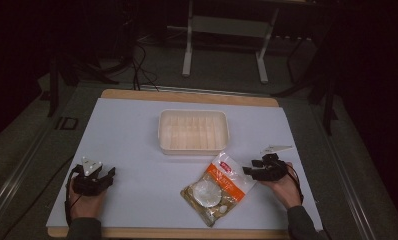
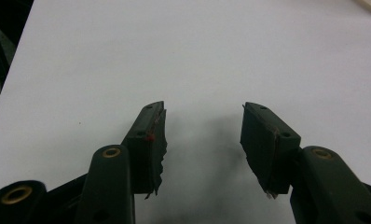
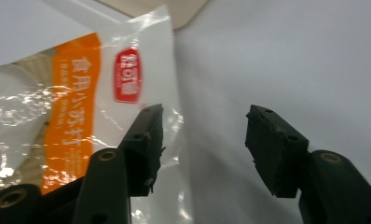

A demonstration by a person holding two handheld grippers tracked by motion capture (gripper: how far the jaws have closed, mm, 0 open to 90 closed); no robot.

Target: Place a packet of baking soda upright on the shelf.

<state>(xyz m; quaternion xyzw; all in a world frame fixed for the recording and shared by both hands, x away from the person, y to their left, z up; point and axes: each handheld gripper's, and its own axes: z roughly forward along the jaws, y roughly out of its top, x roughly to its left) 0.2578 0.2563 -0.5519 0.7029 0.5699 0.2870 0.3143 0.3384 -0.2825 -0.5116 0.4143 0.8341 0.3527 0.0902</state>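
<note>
A clear plastic bag point(image 1: 217, 187) with an orange band and a red label lies flat on the white table sheet, front and right of centre. Pale round pieces show through it. My right gripper point(image 1: 249, 167) sits just right of the bag's upper end, pointing left, jaws open. In the right gripper view the bag point(image 3: 81, 93) lies at the left, its clear edge under the left jaw, and the right gripper point(image 3: 204, 108) has nothing pressed between its pads. My left gripper point(image 1: 107, 176) rests at the front left, open and empty, with the left gripper point(image 2: 203, 106) over bare sheet.
A cream rectangular tray point(image 1: 193, 131) stands empty at the table's centre, just beyond the bag; its corner point(image 3: 174, 9) shows in the right gripper view. The wooden table edge point(image 1: 187, 96) borders the white sheet. Dark floor, cables and a white stand lie beyond.
</note>
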